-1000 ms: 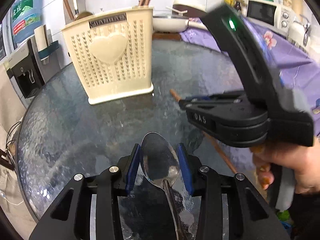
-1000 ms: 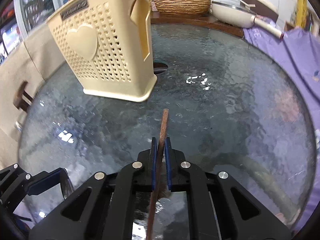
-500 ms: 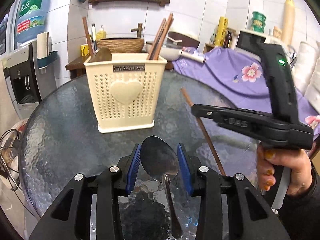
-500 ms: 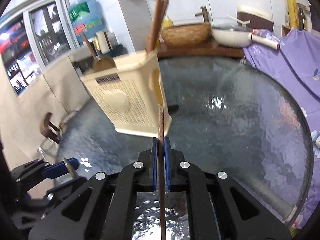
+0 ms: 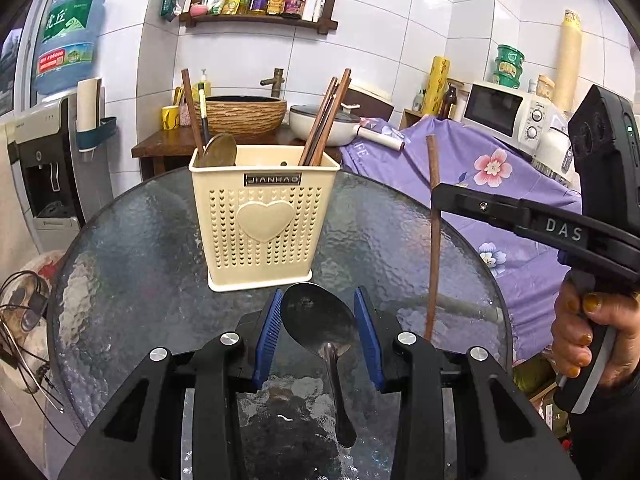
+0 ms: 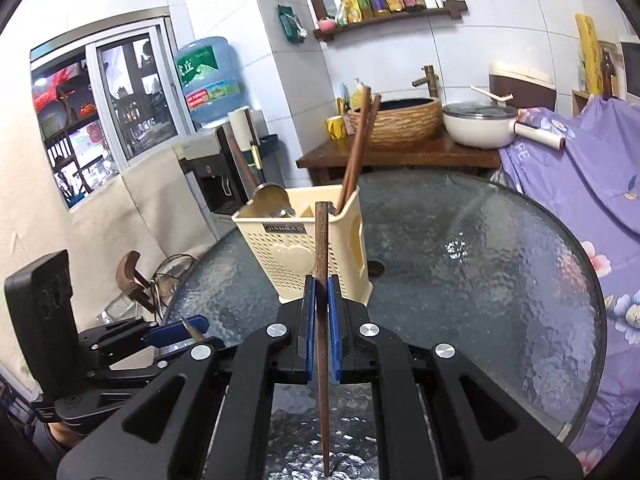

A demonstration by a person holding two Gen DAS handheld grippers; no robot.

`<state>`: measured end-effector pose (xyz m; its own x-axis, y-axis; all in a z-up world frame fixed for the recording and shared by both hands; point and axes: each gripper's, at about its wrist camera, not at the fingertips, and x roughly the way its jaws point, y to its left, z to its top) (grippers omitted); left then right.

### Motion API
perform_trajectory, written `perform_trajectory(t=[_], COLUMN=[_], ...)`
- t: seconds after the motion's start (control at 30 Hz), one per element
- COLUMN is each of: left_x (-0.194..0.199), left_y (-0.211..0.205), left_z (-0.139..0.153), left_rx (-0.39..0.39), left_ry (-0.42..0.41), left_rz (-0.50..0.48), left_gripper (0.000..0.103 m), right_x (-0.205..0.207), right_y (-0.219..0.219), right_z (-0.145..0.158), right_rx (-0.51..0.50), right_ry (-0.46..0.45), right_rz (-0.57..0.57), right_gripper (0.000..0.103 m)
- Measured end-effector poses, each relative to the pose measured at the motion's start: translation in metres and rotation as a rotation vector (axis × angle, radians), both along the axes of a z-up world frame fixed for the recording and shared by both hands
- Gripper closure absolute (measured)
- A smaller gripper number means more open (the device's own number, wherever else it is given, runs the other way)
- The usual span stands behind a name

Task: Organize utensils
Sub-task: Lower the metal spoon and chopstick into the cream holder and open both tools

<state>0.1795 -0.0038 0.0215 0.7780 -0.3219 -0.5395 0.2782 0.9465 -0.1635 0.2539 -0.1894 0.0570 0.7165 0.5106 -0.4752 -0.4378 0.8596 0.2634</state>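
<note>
A cream plastic utensil holder (image 5: 264, 220) stands on the round glass table (image 5: 120, 248), with brown chopsticks (image 5: 326, 118) and a spoon inside. My left gripper (image 5: 318, 334) is shut on a metal spoon (image 5: 320, 320), bowl forward, held above the table just in front of the holder. My right gripper (image 6: 321, 312) is shut on a single brown chopstick (image 6: 321, 248), held upright; it also shows in the left wrist view (image 5: 434, 236), to the right of the holder. The holder shows in the right wrist view (image 6: 304, 256) just beyond the chopstick's tip.
A purple flowered cloth (image 5: 500, 184) covers furniture at the table's right. A wooden side table with a woven basin (image 5: 244, 114) and a white pot (image 5: 324, 124) stands behind. A water dispenser (image 5: 44, 148) is at the left. The left gripper shows in the right wrist view (image 6: 176, 336).
Both grippers have risen and levelled, so the holder looks farther off. The chopstick has swung from lying low and slanted to standing upright. The spoon stays gripped.
</note>
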Motion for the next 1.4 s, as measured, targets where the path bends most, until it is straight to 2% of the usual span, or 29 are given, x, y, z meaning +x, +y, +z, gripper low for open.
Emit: perform_trajectory(t=[0.33, 0.6, 0.77, 0.97, 1.1, 1.17, 1.23, 1.4], left_x=[0.006, 0.027, 0.048, 0.086, 0.109, 0.124, 0.137, 0.152], left_y=[0.004, 0.019, 0.027, 0.044, 0.05, 0.051, 0.05, 0.042], left_z=[0.018, 0.036, 0.079, 0.132, 0.148, 0.146, 0.136, 0.093], left_rx=[0.035, -0.003, 0.021, -0.048, -0.048, -0.04, -0.035, 0.001], left_ry=[-0.061, -0.075, -0.169, -0.224, -0.278, -0.288, -0.275, -0.234], left_rz=[0.007, 0.029, 0.065, 0.121, 0.177, 0.215, 0.238, 0.253], left_gripper=[0.067, 0.067, 0.067, 0.067, 0.067, 0.067, 0.067, 0.067], right_x=[0.001, 0.016, 0.033, 0.054, 0.071, 0.081, 0.093, 0.114], right_y=[0.012, 0.018, 0.019, 0.021, 0.027, 0.033, 0.038, 0.043], right_z=[0.024, 0.05, 0.087, 0.146, 0.171, 0.172, 0.159, 0.113], right_rx=[-0.009, 0.003, 0.033, 0.052, 0.034, 0.015, 0.006, -0.002], right_ry=[-0.058, -0.075, -0.114, -0.232, -0.298, -0.324, -0.308, -0.243], right_rz=[0.024, 0.051, 0.074, 0.038, -0.003, -0.025, -0.035, -0.049], right_gripper=[0.096, 0.096, 0.096, 0.096, 0.096, 0.096, 0.096, 0.096])
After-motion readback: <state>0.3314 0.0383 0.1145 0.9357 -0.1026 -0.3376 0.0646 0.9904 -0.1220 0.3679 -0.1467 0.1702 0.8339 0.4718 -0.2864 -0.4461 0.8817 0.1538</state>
